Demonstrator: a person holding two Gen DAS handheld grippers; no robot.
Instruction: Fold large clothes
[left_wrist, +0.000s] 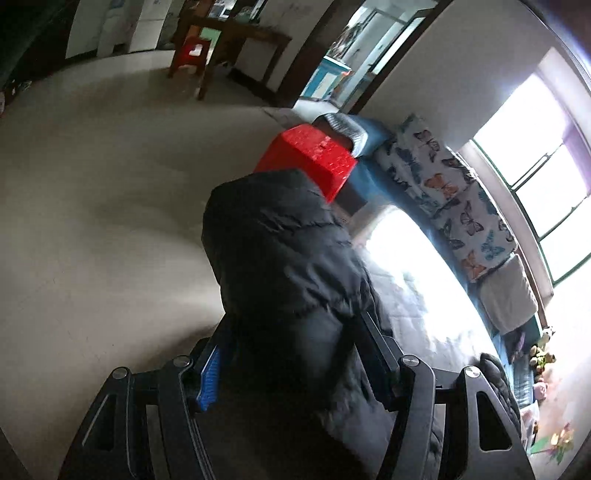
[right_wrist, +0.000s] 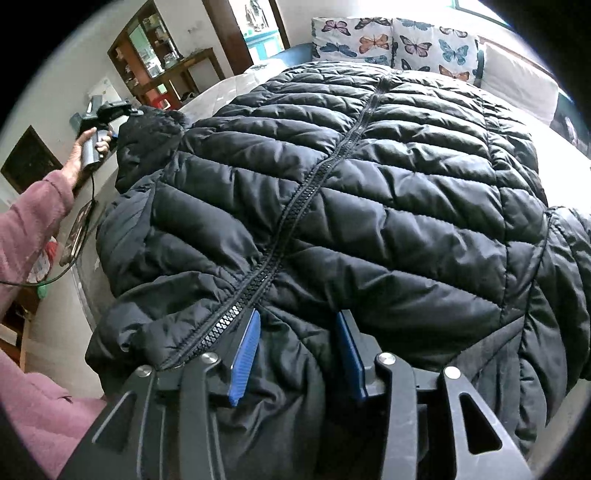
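Jacket: a black quilted jacket lies spread front-up across the bed, filling the middle of the right wrist view, its zip running from the lower left toward the upper middle.
Sleeve: in the left wrist view a padded sleeve of the jacket rises from the bottom centre to the middle of the frame, lifted off the bed; the picture is blurred here.
Left tool: the left tool sits at the bottom of its own view, its jaws fairly wide and the sleeve bunched between them, filling the gap from pad to pad; it has hold of the sleeve. In the right wrist view it shows at the upper left, beside the jacket's far left corner.
Left hand: a hand with a pink cuff grips the tool's handle at the left edge of the right wrist view.
Right tool: the right tool is at the bottom centre, jaws partly apart, with the jacket's near edge between the blue pads; whether the pads press on the fabric cannot be told.
Pillows: two butterfly-print pillows stand at the top of the frame, beyond the jacket.
Stool: a red plastic stool shows just above the sleeve in the left wrist view.
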